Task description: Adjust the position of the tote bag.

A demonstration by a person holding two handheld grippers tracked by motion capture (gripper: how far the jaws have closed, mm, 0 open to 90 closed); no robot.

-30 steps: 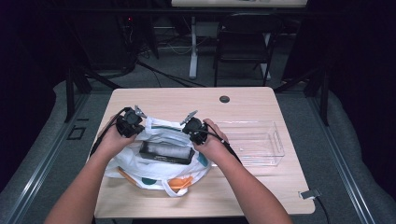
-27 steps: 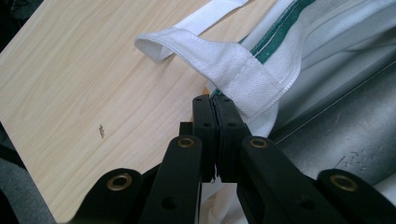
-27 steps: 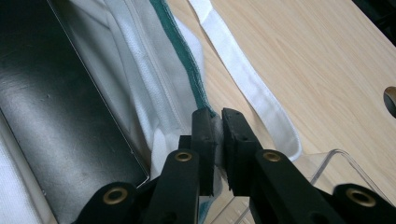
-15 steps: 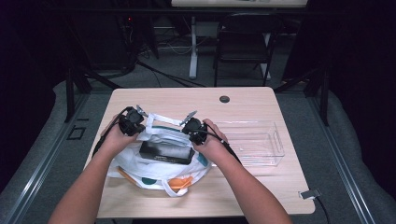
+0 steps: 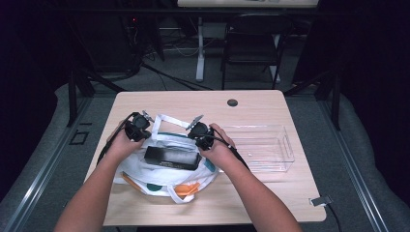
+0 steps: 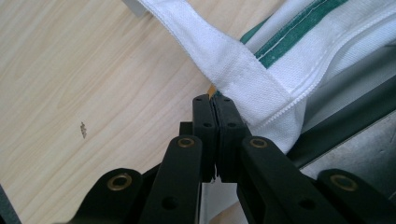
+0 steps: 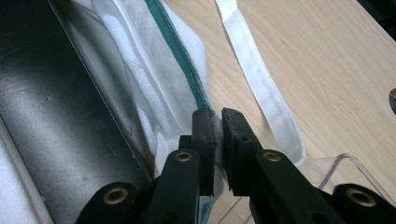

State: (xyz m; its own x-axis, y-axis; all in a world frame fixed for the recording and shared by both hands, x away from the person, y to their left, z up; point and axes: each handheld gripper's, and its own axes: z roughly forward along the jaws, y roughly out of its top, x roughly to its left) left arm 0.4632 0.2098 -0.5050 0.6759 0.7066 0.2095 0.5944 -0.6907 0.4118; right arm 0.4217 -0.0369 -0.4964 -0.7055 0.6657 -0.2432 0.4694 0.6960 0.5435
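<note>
Dark studio surrounds a pale wooden table [image 5: 251,104] where 2 hand-held grippers, left gripper [image 6: 215,100] and right gripper [image 7: 215,115], clamp the rim of a soft white cloth tote bag [image 5: 167,181], likely floppy, best gripped at its stitched hem.

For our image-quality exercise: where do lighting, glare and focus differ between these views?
High view: lit table, near-black surroundings. Left gripper view: the left tool looks sharp and evenly lit on the white bag. Right gripper view: soft sheen on the black box, foreground arms slightly soft.
</note>
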